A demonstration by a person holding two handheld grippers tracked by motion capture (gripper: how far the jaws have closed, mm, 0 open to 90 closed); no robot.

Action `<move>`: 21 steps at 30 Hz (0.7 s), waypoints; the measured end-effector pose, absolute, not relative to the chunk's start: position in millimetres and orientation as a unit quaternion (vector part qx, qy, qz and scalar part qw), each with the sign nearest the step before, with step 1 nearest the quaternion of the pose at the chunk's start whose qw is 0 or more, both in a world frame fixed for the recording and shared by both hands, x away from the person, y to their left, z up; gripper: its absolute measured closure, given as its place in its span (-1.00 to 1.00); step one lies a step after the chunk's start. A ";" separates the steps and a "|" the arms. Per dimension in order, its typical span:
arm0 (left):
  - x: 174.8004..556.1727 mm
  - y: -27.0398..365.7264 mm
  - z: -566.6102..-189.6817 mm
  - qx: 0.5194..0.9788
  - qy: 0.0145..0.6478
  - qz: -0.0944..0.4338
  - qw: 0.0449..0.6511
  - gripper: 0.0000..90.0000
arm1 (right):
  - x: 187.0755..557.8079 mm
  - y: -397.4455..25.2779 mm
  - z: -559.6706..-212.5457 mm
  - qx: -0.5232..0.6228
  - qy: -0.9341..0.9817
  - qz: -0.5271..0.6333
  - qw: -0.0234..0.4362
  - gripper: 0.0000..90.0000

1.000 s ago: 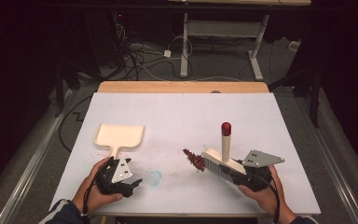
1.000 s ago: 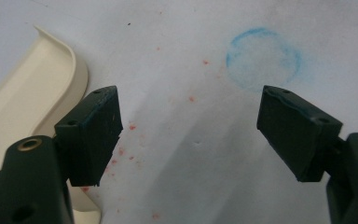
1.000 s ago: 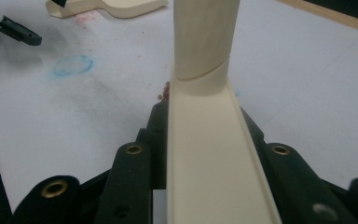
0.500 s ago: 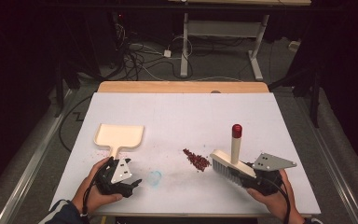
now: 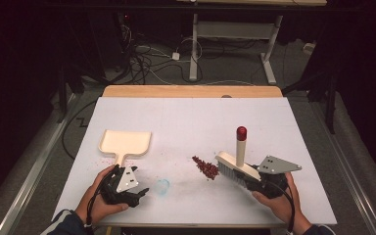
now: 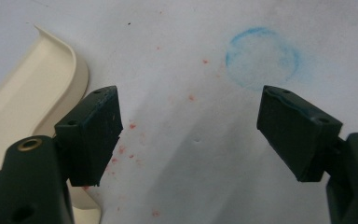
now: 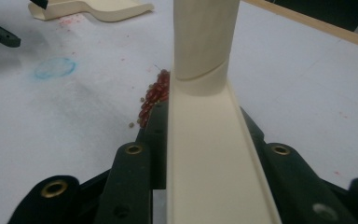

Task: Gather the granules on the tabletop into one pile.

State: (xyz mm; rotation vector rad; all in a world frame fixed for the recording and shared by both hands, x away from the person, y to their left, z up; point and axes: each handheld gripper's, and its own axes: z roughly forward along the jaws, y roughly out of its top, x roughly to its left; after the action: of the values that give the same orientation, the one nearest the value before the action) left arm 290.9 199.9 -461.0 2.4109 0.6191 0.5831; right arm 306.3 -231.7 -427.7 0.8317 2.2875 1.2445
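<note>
A cream dustpan (image 5: pixel 126 142) lies flat at the table's left, its handle pointing at my left gripper (image 5: pixel 143 192). That gripper is open with nothing between its jaws; in the left gripper view (image 6: pixel 191 123) the dustpan (image 6: pixel 23 107) lies just beside its left jaw. My right gripper (image 5: pixel 254 178) is shut on the back of a cream hand brush (image 5: pixel 231 166) with an upright red-tipped handle. A small pile of dark red beads (image 5: pixel 205 167) lies right at the brush's bristle end. In the right gripper view the brush (image 7: pixel 209 140) runs out between the jaws, with the beads (image 7: pixel 154 95) just to its left.
A faint blue ring (image 5: pixel 162 186) is drawn on the white table sheet (image 5: pixel 191 122) between the two grippers, just beyond the left jaws (image 6: pixel 262 57). Red specks dot the sheet near the dustpan. A wooden strip (image 5: pixel 191 91) edges the far side.
My right gripper swung the brush out to the right, then brought it back left to the bead pile. The left hand and the dustpan stayed put.
</note>
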 end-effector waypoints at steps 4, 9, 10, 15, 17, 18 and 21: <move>290.7 200.6 -460.1 0.901 0.233 0.220 0.291 -0.53 | 303.8 -242.2 -419.1 0.301 0.815 0.453 0.199 0.50; 290.7 201.9 -458.5 0.898 0.235 0.229 0.292 -0.53 | 294.8 -256.5 -403.9 0.293 0.816 0.460 0.190 0.49; 290.6 202.3 -458.1 0.898 0.236 0.230 0.292 -0.53 | 292.4 -258.7 -401.6 0.290 0.818 0.460 0.188 0.49; 290.2 203.6 -456.9 0.895 0.238 0.234 0.295 -0.53 | 282.2 -265.0 -395.0 0.286 0.825 0.458 0.166 0.49; 289.8 203.6 -456.6 0.895 0.239 0.233 0.296 -0.53 | 280.2 -267.7 -394.6 0.292 0.827 0.456 0.150 0.49; 289.6 203.6 -456.4 0.894 0.240 0.232 0.297 -0.53 | 280.0 -269.6 -395.0 0.298 0.827 0.455 0.138 0.49; 289.7 203.6 -456.0 0.895 0.239 0.232 0.297 -0.53 | 282.8 -277.2 -397.8 0.314 0.828 0.457 0.082 0.45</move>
State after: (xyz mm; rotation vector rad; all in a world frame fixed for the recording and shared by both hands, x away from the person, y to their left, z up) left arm 289.7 203.6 -456.0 2.3781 0.6363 0.6174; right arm 282.8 -277.2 -397.8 0.9374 2.4746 1.3664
